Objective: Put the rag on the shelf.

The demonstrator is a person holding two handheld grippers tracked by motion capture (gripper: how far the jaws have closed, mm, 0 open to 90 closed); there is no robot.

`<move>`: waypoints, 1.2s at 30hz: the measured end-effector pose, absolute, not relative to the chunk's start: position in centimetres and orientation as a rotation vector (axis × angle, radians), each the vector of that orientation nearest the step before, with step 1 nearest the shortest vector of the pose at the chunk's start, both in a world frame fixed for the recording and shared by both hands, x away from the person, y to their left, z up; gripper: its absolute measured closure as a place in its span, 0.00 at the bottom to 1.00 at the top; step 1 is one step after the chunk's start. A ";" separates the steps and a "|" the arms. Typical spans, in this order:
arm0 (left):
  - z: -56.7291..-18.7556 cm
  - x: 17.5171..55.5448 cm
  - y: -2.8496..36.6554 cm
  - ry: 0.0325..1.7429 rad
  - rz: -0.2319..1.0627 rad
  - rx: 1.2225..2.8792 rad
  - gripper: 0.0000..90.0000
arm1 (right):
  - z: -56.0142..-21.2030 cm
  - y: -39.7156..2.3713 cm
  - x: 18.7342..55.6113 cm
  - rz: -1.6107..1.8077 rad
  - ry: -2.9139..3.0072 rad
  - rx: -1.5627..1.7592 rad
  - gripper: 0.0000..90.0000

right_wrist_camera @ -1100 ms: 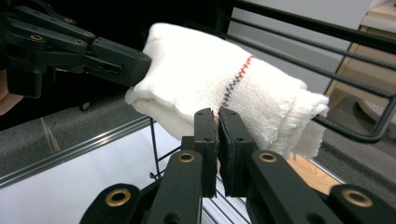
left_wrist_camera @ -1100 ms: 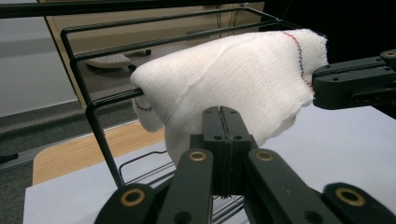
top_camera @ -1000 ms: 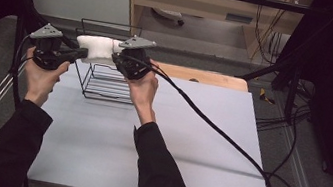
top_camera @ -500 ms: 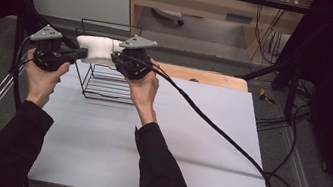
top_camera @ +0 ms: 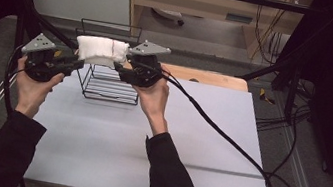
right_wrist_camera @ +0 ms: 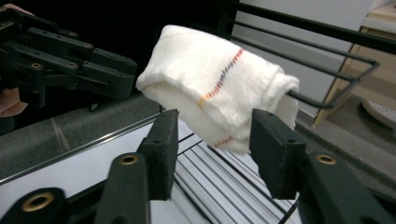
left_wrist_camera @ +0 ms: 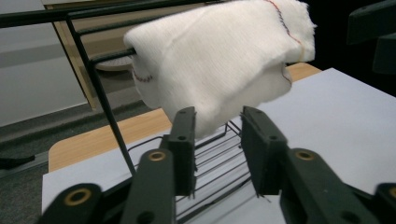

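Now both tools, the left tool (top_camera: 77,63) and right tool (top_camera: 119,67), have just been opening, jaws apart and empty; back away level, leaving the towel (top_camera: 101,50) draped on the rack (top_camera: 104,91) at upper left.

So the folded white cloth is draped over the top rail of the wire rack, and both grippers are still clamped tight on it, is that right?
Not quite. The white cloth does hang over the wire rack's top rail, but both the left gripper and the right gripper have just been opening; their pads stand clear of it, as both gripper views show.
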State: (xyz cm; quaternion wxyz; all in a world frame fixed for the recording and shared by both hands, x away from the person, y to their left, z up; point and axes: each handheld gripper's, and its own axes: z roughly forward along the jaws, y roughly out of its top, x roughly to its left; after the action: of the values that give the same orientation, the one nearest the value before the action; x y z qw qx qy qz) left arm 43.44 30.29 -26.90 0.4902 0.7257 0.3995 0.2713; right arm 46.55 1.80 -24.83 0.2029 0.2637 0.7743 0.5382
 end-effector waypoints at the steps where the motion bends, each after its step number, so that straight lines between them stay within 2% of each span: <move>1: -27.1 43.3 30.3 0.967 0.658 1.768 0.69 | -24.9 1.6 46.5 1.508 2.164 0.743 0.51; 9: -29.5 41.7 29.8 0.959 0.620 1.822 0.51 | -26.2 -1.4 45.6 1.517 2.190 0.791 0.29; 21: -34.0 40.4 29.0 0.967 0.538 1.860 0.29 | -29.6 -7.0 44.2 1.519 2.220 0.878 0.07; 30: -37.3 39.8 28.3 0.979 0.481 1.892 0.09 | -33.3 -11.9 42.8 1.496 2.235 0.961 0.01; 36: -39.1 39.4 28.1 0.979 0.448 1.911 0.06 | -35.7 -14.7 41.6 1.465 2.269 0.968 0.01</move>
State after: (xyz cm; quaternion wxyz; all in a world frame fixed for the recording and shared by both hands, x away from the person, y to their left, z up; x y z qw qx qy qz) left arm 39.37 28.14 -39.07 0.4567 0.7751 0.3970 0.1816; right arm 41.62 -14.70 -35.69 0.1359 0.3344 0.7835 0.5059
